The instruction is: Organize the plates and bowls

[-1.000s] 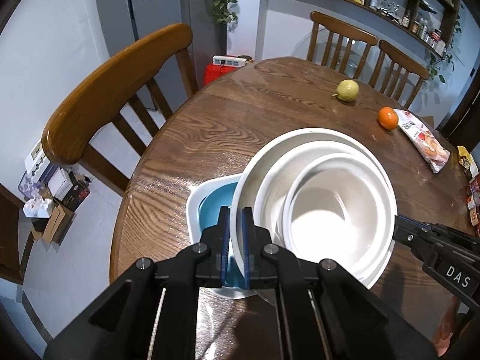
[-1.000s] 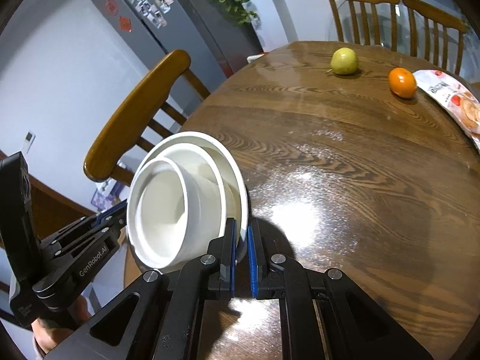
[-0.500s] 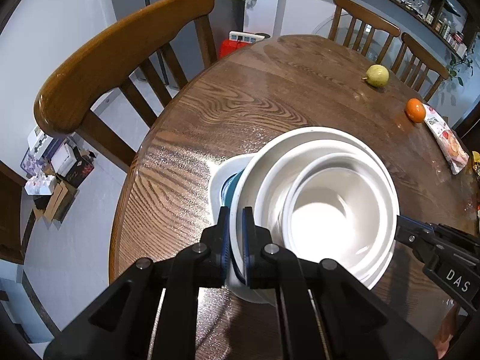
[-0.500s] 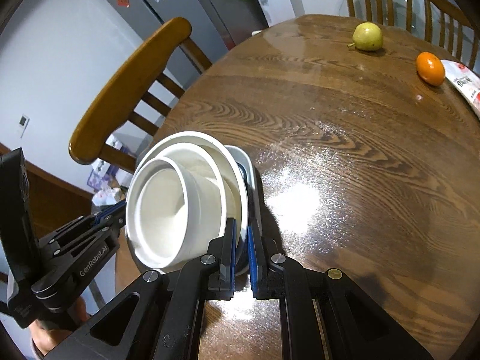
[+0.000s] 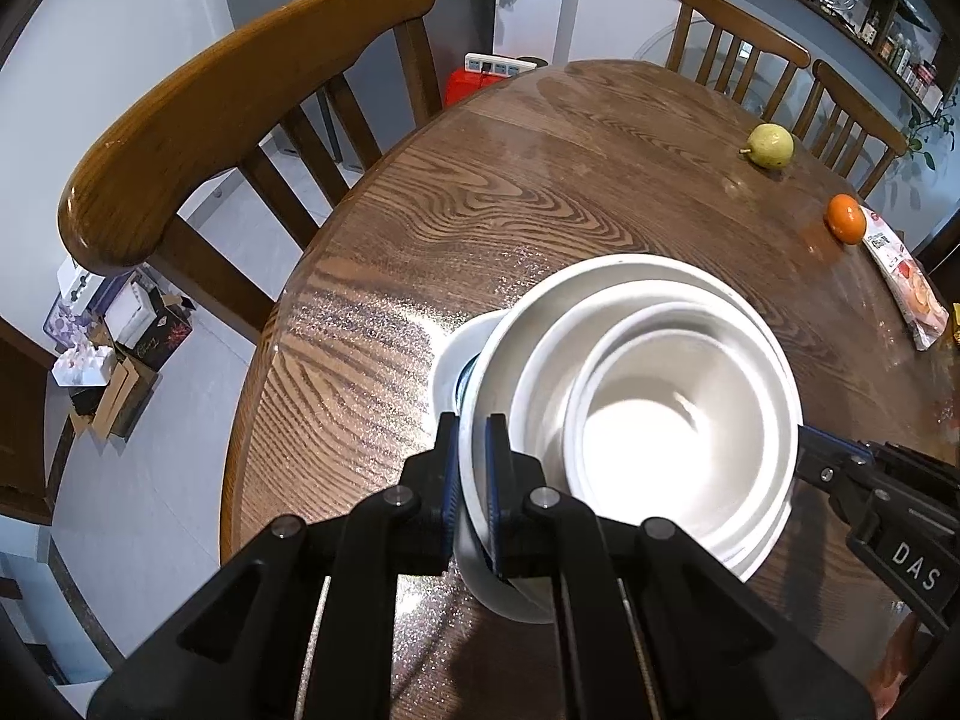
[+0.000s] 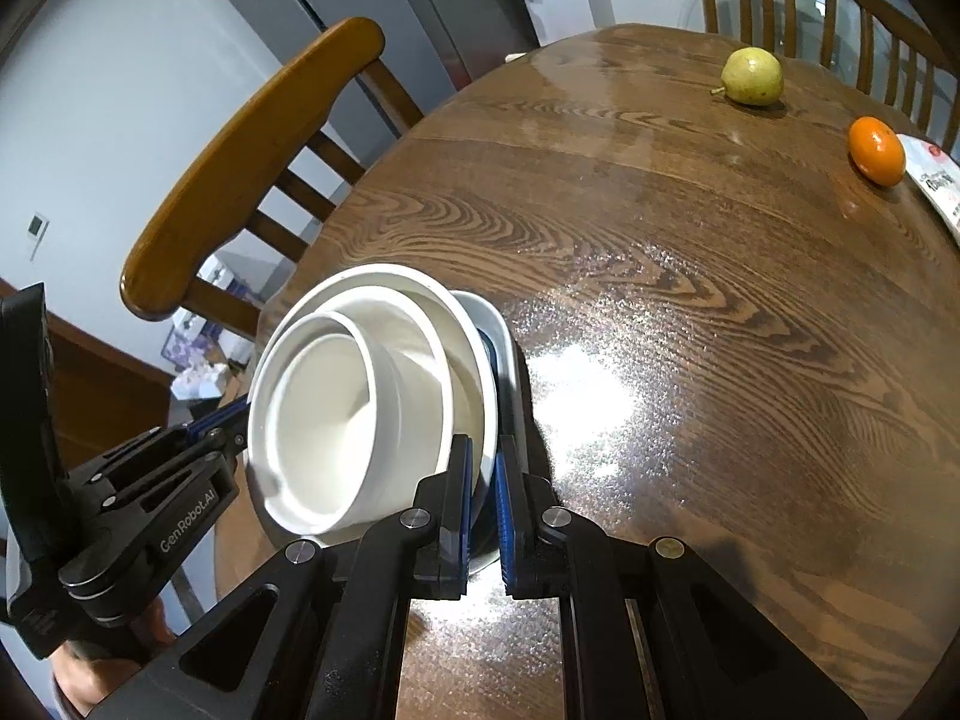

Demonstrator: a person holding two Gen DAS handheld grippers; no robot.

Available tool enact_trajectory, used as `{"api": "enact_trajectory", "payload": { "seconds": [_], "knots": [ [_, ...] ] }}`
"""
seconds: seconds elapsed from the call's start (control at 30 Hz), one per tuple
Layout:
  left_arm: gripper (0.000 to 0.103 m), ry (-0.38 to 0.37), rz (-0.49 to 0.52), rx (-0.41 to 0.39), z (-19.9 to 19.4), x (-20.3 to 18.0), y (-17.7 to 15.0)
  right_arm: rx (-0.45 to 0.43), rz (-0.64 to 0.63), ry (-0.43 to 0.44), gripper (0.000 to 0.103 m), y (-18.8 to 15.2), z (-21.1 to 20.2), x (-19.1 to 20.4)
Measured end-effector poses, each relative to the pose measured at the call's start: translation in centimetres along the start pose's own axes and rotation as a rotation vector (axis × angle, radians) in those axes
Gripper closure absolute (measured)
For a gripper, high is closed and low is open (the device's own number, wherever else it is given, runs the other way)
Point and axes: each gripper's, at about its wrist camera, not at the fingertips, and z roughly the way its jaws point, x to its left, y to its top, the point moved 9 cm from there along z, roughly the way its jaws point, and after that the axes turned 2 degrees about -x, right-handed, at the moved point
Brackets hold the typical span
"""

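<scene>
Blue-lined dish mostly hidden beneath the stacked white bowls; snack packet cut off at the edge.

Glossy white nested ceramic bowls, white-rimmed dish with blue inside, dark brown swirling-grain wooden worktop, yellow-green pear, bright orange mandarin, black grippers with blue pads
</scene>
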Motion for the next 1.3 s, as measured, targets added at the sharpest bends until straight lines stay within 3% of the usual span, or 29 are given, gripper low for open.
{"api": "enact_trajectory", "payload": {
  "seconds": [0.2, 0.47, 0.7, 0.77, 0.93, 1.0, 1.13, 1.3],
  "knots": [
    [0.092, -0.012, -0.012, -0.005, 0.0, 0.2, 0.2, -0.018, -0.005, -0.036, 0.092, 0.3, 0.0, -0.6],
    [0.052, 0.010, -0.030, -0.051, -1.0, 1.2, 0.9, -0.066, -0.010, -0.082, 0.092, 0.9, -1.2, -1.6],
    [0.039, 0.012, -0.032, -0.108, -3.2, 1.7, 1.2, -0.134, -0.034, -0.089, 0.092, 1.2, -4.0, -1.7],
    [0.030, 0.016, -0.027, -0.123, -3.9, 1.6, 1.0, -0.147, -0.041, -0.089, 0.091, 1.0, -4.8, -1.7],
    [0.020, 0.019, -0.013, -0.161, -5.9, 1.4, 0.2, -0.167, -0.114, -0.084, 0.053, 0.0, -6.5, -1.0],
    [0.017, 0.020, -0.008, -0.171, -6.5, 1.3, -0.2, -0.165, -0.160, -0.073, 0.052, -0.8, -6.9, -0.5],
    [0.001, 0.040, 0.004, -0.184, -7.6, 0.8, -1.3, -0.164, -0.208, -0.056, 0.046, -1.9, -7.3, 0.1],
    [0.001, 0.047, 0.008, -0.189, -8.5, 0.3, -2.4, -0.152, -0.269, -0.036, 0.045, -4.2, -7.7, 0.6]
  ]
}}
